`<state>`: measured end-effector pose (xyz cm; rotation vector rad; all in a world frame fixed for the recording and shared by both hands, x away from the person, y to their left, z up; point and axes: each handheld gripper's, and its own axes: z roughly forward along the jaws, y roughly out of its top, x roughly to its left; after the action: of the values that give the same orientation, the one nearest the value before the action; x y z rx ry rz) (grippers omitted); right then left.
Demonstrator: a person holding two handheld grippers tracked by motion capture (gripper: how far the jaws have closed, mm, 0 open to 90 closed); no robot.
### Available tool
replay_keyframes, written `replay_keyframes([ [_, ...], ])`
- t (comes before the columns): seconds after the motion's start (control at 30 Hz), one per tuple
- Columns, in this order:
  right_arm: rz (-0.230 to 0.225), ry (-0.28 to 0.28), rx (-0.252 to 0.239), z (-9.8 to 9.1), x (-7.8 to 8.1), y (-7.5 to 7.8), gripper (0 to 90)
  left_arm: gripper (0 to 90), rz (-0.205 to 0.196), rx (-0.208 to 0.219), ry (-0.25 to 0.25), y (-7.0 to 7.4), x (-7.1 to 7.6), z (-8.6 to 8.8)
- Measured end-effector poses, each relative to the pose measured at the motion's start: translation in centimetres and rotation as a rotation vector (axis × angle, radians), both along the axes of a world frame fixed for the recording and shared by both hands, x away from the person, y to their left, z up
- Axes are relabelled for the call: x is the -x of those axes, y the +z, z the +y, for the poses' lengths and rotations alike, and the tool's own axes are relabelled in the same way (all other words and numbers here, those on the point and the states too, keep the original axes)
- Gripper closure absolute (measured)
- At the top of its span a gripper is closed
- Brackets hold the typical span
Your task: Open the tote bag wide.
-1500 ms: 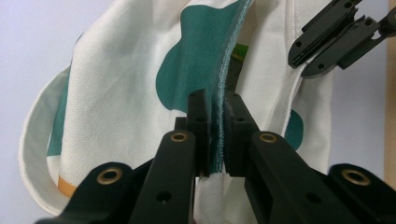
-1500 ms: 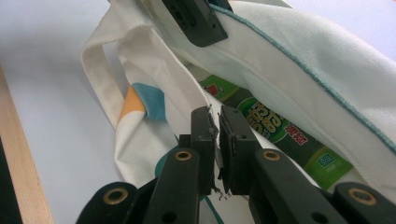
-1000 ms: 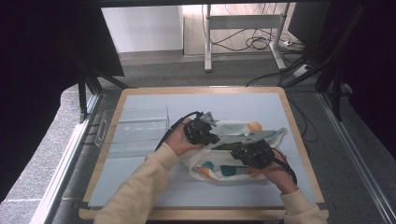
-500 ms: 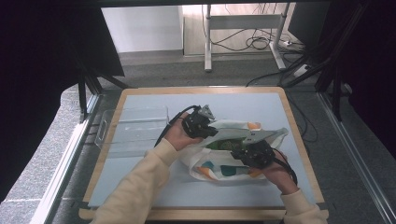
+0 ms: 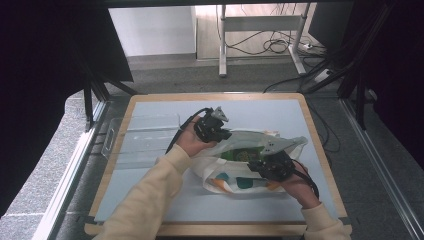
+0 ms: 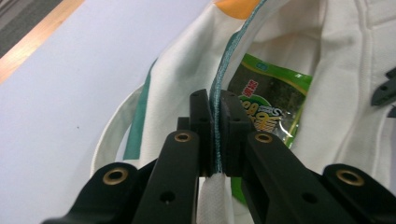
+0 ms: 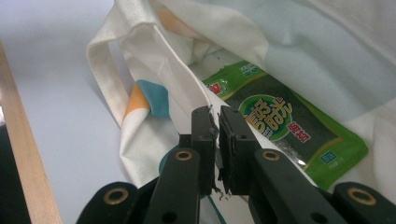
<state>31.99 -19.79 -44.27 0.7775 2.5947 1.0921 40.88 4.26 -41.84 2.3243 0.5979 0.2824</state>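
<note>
A white cloth tote bag (image 5: 235, 167) with teal and orange patches lies on the pale blue mat, its mouth pulled apart. Inside it rests a green and black snack packet (image 5: 240, 154) (image 6: 271, 109) (image 7: 285, 128). My left gripper (image 5: 222, 132) (image 6: 215, 112) is shut on the bag's teal-stitched upper rim (image 6: 223, 70). My right gripper (image 5: 256, 166) (image 7: 217, 128) is shut on the bag's lower rim (image 7: 187, 84), close to the packet. The two hands hold the rims apart, the left one farther back and higher.
A clear plastic tray (image 5: 142, 140) sits on the mat to the left of the bag. The wooden table edge (image 5: 320, 150) frames the mat. Cables and a desk frame (image 5: 260, 30) lie on the floor beyond the table.
My left gripper has lifted the upper rim a little up and back, widening the bag's mouth and showing more of the green packet. The right gripper has stayed put.
</note>
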Motion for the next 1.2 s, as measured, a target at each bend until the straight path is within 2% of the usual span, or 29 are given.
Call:
replay_keyframes([
  [0.73,0.035,0.011,0.017,-0.1,0.5,-1.0,85.0,86.3,0.0,-0.003,0.095,-0.5,-2.4,0.1],
  [0.93,0.044,0.017,0.024,-0.1,0.7,-1.2,85.3,86.3,-0.008,0.002,0.111,-0.6,-2.9,0.2],
  [1.0,0.046,0.021,0.028,-0.1,0.7,-1.3,85.5,86.3,-0.007,0.017,0.124,-0.7,-3.1,0.1],
  [1.2,0.052,0.03,0.039,0.0,0.9,-1.5,85.8,86.3,-0.004,0.016,0.145,-0.9,-3.7,0.3],
])
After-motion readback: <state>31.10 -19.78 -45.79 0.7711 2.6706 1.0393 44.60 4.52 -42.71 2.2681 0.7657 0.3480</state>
